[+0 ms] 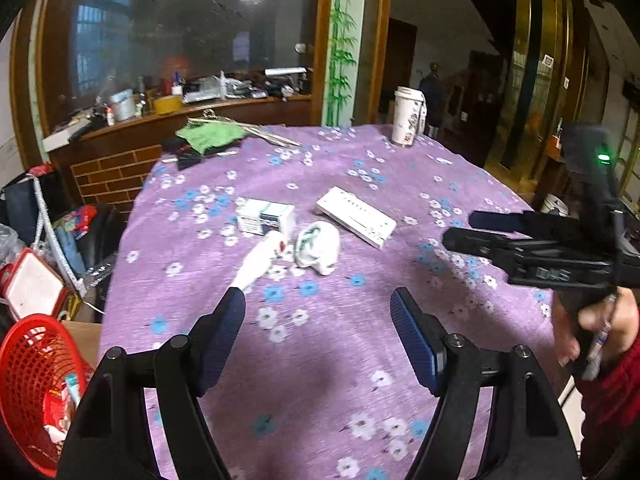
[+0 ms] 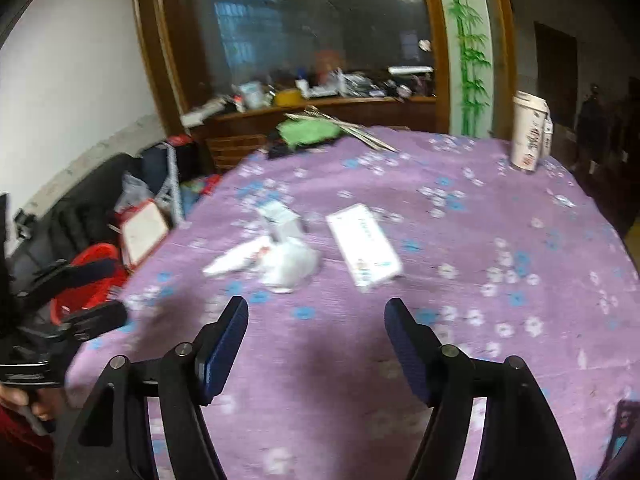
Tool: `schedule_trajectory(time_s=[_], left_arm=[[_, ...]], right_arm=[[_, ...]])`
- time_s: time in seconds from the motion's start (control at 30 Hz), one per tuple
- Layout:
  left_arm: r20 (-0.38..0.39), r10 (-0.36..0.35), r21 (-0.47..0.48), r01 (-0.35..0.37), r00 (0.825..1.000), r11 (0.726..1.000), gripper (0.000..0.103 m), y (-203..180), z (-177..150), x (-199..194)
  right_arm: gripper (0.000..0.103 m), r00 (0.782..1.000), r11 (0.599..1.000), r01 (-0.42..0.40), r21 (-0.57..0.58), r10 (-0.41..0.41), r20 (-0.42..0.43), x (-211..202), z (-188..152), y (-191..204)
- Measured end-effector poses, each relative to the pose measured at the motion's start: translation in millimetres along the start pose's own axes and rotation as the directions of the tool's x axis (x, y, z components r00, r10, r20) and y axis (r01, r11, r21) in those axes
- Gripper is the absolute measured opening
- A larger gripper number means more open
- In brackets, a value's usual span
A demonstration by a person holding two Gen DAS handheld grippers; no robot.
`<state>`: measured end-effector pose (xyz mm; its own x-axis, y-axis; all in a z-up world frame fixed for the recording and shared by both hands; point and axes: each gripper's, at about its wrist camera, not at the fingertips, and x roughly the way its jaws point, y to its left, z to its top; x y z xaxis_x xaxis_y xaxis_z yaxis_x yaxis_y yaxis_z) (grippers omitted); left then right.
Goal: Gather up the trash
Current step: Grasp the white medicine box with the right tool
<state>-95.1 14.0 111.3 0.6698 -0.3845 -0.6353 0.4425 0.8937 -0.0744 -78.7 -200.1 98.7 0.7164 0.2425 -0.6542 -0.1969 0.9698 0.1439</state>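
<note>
While both grippers, left (image 1: pixel 318 320) and right (image 2: pixel 316 326), gape empty, wrappers (image 1: pixel 318 246) lie mid-table (image 1: pixel 400 320); red basket (image 1: pixel 36 384) at the left edge holds some.

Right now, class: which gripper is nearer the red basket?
Left. The left gripper hovers over the table edge beside the red basket; the right gripper is across the table.
</note>
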Motion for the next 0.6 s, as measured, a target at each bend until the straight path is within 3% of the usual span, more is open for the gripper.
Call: schedule_trajectory(time_s=[0.17,0.33,0.6], left_arm=[[-0.03,-0.026,-0.006,0.026,0.999,1.0,0.074,-0.3,6.4,18.3],[-0.07,-0.03,-0.02,0.029,0.997,0.999,0.075,4.9,6.6,35.0],[-0.098,-0.008,-0.005,0.008,0.995,1.0,0.075,12.1,13.5,48.7]], right_arm=[[0.076,0.994,0.996,0.061,-0.063,-0.066,-0.092,47.9,21.0,-21.1],[0.077,0.98,0.997,0.039,-0.068,-0.051,-0.194,106.0,38.7,-36.6],[0.076,0.965,0.99,0.044,-0.136,-0.077,-0.25,160.9,47.8,-28.0]])
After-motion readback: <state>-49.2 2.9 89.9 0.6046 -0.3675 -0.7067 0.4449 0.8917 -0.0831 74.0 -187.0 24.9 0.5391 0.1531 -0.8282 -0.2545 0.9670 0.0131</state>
